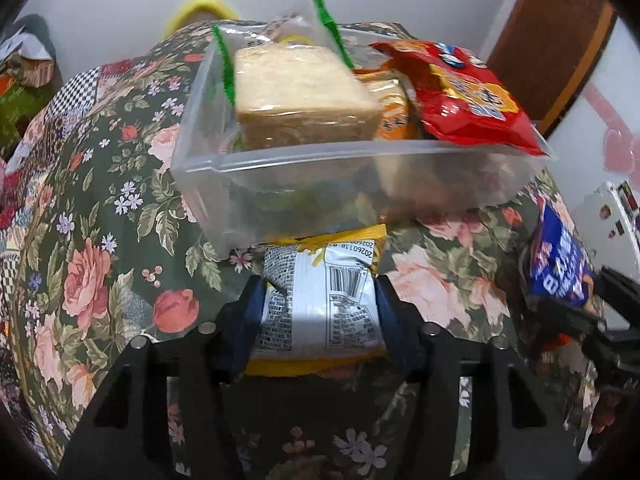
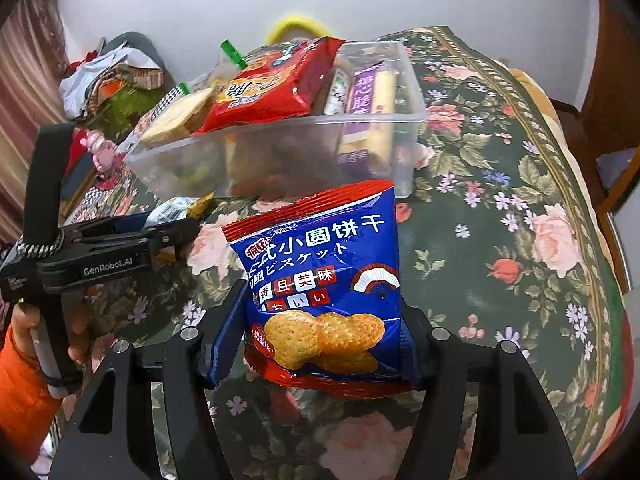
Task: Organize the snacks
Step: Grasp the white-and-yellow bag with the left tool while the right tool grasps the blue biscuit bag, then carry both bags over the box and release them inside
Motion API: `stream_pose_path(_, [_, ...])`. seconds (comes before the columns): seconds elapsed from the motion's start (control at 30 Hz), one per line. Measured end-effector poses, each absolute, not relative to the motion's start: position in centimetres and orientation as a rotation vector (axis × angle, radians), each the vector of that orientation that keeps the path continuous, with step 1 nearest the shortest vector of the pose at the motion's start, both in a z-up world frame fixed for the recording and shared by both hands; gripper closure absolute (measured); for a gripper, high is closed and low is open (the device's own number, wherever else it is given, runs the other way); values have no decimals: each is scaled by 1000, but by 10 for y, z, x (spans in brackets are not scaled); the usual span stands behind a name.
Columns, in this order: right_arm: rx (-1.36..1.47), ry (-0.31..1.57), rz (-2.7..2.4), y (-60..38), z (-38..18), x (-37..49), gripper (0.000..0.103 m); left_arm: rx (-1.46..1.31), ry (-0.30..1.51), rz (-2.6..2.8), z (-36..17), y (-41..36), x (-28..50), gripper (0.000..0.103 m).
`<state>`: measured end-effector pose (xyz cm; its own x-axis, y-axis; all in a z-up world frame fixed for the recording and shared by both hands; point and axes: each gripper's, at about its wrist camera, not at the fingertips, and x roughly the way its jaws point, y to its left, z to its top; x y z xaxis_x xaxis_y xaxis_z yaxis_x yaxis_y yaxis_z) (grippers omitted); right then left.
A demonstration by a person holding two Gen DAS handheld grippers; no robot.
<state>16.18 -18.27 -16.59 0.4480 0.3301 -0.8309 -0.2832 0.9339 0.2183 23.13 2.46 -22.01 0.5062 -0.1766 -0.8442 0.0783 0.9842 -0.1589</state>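
Your left gripper has its blue-padded jaws pressed against both sides of a small white-and-yellow snack packet printed with a barcode, low in the centre of the left wrist view; the packet sits just below the near wall of the clear rectangular plastic storage bin, which fills the upper middle of that frame on the dark green floral tablecloth; your right gripper is likewise closed partway on a blue-and-red biscuit bag with round crackers pictured on its front, held upright in the lower centre of the right wrist view, in front of the bin; inside the bin you can see a clear-wrapped pale sandwich-like block with green edge strips at the left, a shiny red snack bag resting across the near rim at the right, and a purple-and-cream packet standing at the far right end; your left hand, in an orange sleeve, shows at the lower left of the right wrist view.
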Motion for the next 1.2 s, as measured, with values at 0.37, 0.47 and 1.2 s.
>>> stream_pose_path(0.37, [56, 977, 368, -191, -145, 155, 42, -92, 953, -202, -182, 12, 192, 52])
stream_pose_path(0.47, [63, 947, 369, -194, -135, 156, 42, -96, 913, -215, -163, 11, 186, 52])
stream_pose_path(1.2, [78, 743, 352, -189, -85, 213, 42, -101, 702, -192, -86, 2, 254, 52])
